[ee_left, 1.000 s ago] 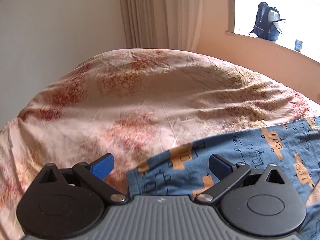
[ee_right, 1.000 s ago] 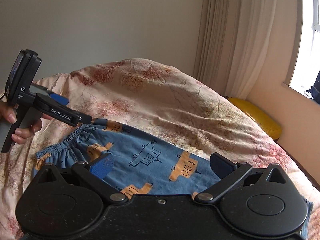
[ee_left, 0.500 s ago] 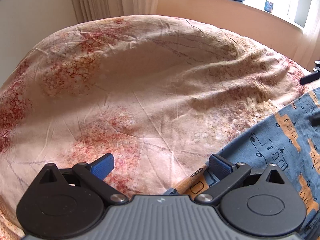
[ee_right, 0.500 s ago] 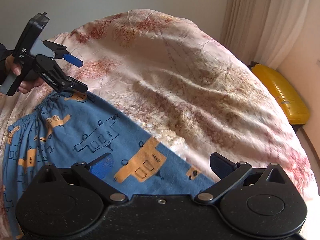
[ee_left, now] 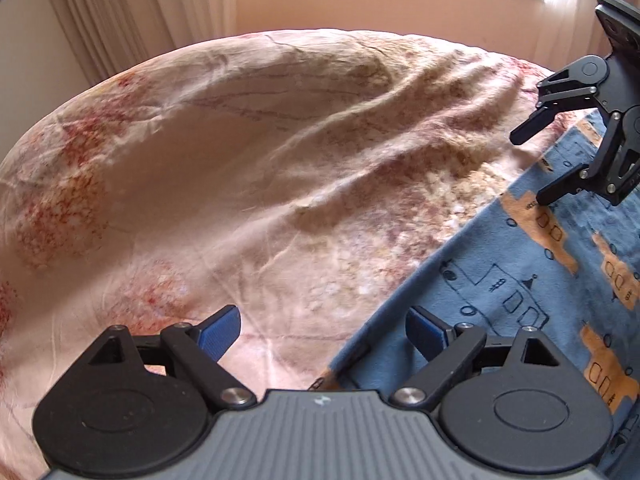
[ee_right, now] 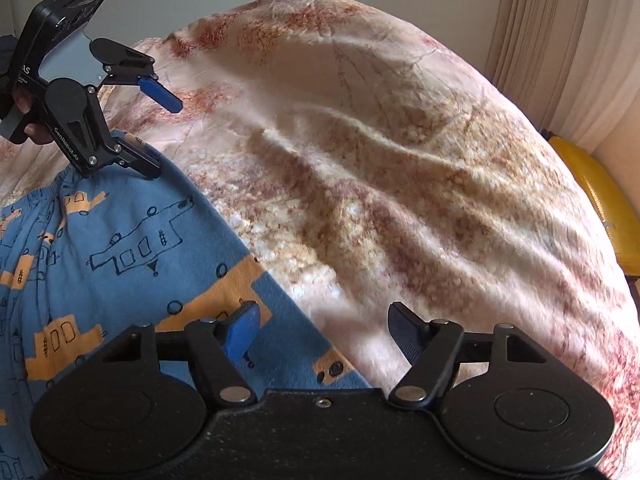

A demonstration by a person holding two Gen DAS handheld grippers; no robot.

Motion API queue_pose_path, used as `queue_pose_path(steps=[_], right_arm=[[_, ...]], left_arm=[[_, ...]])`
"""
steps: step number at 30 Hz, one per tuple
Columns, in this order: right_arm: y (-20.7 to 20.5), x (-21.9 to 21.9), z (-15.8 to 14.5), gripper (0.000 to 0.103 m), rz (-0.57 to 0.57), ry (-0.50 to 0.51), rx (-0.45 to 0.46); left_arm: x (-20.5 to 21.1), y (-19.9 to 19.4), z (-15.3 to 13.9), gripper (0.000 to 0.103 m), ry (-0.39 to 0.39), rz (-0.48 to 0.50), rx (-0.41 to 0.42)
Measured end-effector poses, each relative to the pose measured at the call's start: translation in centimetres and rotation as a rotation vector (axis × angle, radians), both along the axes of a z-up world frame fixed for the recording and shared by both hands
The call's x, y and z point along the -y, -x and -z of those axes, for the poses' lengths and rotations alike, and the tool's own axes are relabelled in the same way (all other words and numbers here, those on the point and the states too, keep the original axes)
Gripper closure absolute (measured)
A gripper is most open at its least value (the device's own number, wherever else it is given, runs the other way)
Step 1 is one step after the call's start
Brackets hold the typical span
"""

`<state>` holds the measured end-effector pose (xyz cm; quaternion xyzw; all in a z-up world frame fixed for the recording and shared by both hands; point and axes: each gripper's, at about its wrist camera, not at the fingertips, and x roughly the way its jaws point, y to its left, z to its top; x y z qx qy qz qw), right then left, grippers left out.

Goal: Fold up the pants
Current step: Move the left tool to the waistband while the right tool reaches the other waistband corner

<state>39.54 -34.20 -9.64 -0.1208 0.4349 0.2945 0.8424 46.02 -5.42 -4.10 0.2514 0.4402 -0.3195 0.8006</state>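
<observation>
While both sets of jaws have just been closing a little, they stand apart, pinching nothing. The left gripper (ee_left: pixel 322 330) hangs over the edge of the blue pants (ee_left: pixel 540 292), which fill the view from three to five o'clock. The right gripper (ee_right: pixel 322 330) straddles that same edge on the bedspread (ee_right: pixel 400 160).

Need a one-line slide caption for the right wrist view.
Right gripper, jaws open and closing, straddles the pants edge on the bedspread; left gripper is open near the waistband.
</observation>
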Motion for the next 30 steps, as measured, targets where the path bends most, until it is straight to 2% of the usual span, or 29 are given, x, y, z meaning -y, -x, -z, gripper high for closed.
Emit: queue_pose_path(steps=[1,4,5,6,8,9,11,14,16,17,19,22,26,30], right_arm=[[0.2,0.2,0.1,0.033,-0.012,0.000,-0.005],[0.3,0.5,0.3,0.039,-0.023,0.005,-0.021],[0.2,0.6,0.3,0.041,-0.023,0.002,-0.024],[0.1,0.6,0.2,0.047,-0.025,0.002,-0.029],[0.2,0.6,0.2,0.060,-0.035,0.003,-0.037],[0.2,0.5,0.2,0.067,-0.045,0.003,-0.042],[0.7,0.3,0.4,0.074,-0.073,0.023,-0.055],[1.3,0.3,0.6,0.088,-0.064,0.050,-0.040],[1.7,0.3,0.6,0.097,-0.052,0.056,-0.022],[1.9,0.3,0.5,0.099,-0.049,0.067,-0.010],[2.5,0.1,0.4,0.103,-0.039,0.075,0.012],[3.8,-0.3,0.3,0.103,-0.020,0.086,0.057],[5.9,-1.1,0.3,0.103,0.014,0.132,0.138],[6.2,-1.9,-0.9,0.103,0.061,0.185,0.254]], left_arm=[[0.4,0.0,0.2,0.015,-0.007,0.013,-0.018],[1.0,-0.8,0.8,0.039,-0.033,-0.011,-0.069],[1.1,-1.1,0.9,0.050,-0.029,-0.025,-0.093],[1.2,-1.3,0.9,0.057,-0.026,-0.032,-0.115],[1.5,-1.2,0.8,0.064,-0.029,-0.020,-0.129],[1.7,-1.0,0.8,0.065,-0.041,-0.003,-0.129],[2.1,-0.7,0.9,0.065,-0.070,0.019,-0.136],[2.1,-1.0,1.3,0.066,-0.088,-0.015,-0.148],[2.2,-1.4,1.4,0.081,-0.090,-0.055,-0.169],[2.2,-1.4,1.4,0.097,-0.092,-0.066,-0.182],[2.5,-0.7,0.9,0.101,-0.100,-0.059,-0.157],[2.7,0.8,0.3,0.103,-0.118,-0.052,-0.099],[2.7,2.6,-1.0,0.103,-0.115,-0.135,0.000],[3.1,3.0,-3.0,0.103,-0.095,-0.182,0.112]])
